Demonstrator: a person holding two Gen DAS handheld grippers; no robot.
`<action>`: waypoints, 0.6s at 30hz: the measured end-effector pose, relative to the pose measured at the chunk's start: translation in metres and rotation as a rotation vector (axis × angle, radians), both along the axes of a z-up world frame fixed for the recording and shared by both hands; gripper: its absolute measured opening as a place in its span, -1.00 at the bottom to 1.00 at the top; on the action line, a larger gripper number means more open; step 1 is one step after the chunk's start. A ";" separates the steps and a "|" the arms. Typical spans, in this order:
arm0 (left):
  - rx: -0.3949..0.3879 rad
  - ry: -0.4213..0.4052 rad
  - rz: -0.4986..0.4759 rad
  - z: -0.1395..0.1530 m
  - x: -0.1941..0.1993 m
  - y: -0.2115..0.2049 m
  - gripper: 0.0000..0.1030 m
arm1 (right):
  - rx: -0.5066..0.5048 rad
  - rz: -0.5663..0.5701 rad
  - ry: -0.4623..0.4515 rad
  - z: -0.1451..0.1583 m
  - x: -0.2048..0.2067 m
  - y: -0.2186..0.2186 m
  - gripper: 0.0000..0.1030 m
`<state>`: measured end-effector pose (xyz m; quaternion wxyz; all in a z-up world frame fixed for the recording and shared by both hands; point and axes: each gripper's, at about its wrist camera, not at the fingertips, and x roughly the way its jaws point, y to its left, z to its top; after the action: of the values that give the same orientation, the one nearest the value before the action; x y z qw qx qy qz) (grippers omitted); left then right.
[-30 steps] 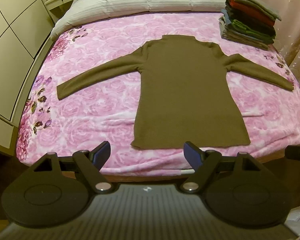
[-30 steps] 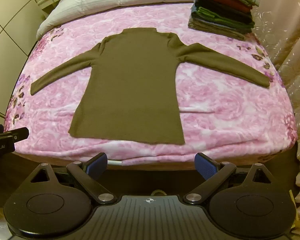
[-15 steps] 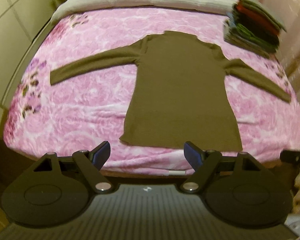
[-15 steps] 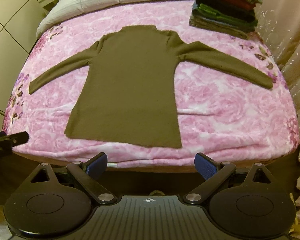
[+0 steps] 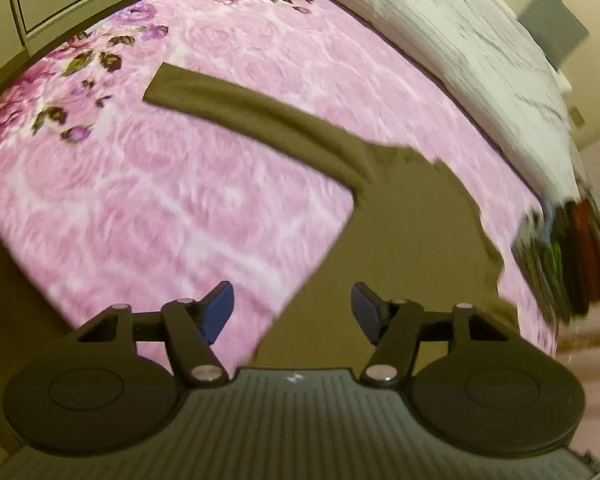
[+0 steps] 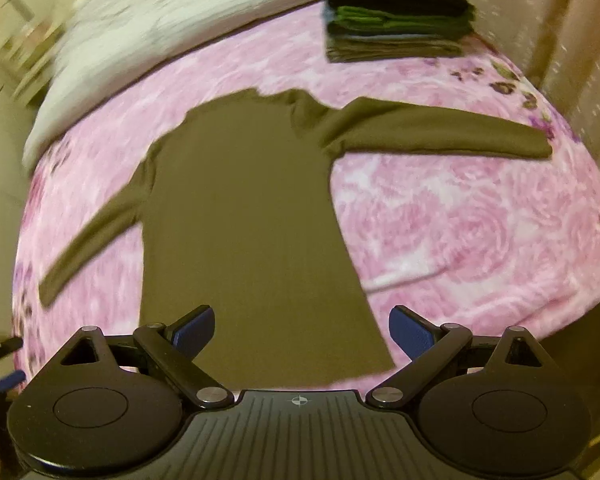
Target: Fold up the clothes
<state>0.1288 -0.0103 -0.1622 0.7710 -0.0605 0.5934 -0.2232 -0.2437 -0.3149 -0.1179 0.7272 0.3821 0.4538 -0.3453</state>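
Both tongs have swung closer over the bed since a moment ago. Left gripper [image 5: 292,308], jaws spread and empty, hovers above the olive long-sleeve top's [image 5: 404,240] side edge, its sleeve [image 5: 260,120] stretching ahead-left. Right gripper [image 6: 300,330], also released, hangs over the top's [image 6: 244,220] hem. Beyond lie a stack of folded clothes [image 6: 396,16] and a white pillow [image 6: 172,36] on the pink floral blanket [image 6: 460,220].
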 end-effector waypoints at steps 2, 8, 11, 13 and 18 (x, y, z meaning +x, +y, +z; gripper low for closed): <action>-0.041 0.032 0.049 -0.016 0.036 -0.015 -0.01 | 0.000 -0.042 0.010 -0.006 0.016 -0.015 0.87; -0.025 0.015 0.236 -0.080 0.136 -0.029 -0.06 | 0.005 -0.159 0.027 -0.041 0.069 -0.056 0.87; -0.030 0.057 0.366 -0.120 0.176 -0.011 -0.15 | 0.015 -0.195 0.036 -0.064 0.088 -0.069 0.87; -0.075 0.106 0.467 -0.146 0.193 0.005 -0.19 | 0.024 -0.186 0.065 -0.083 0.101 -0.073 0.87; -0.227 0.156 0.705 -0.201 0.215 0.038 -0.39 | 0.028 -0.123 0.153 -0.135 0.130 -0.076 0.87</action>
<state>0.3438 0.0274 -0.3632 0.7413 -0.3631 0.5645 -0.0031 -0.1140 -0.3911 -0.2524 0.6625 0.3920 0.4884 -0.4109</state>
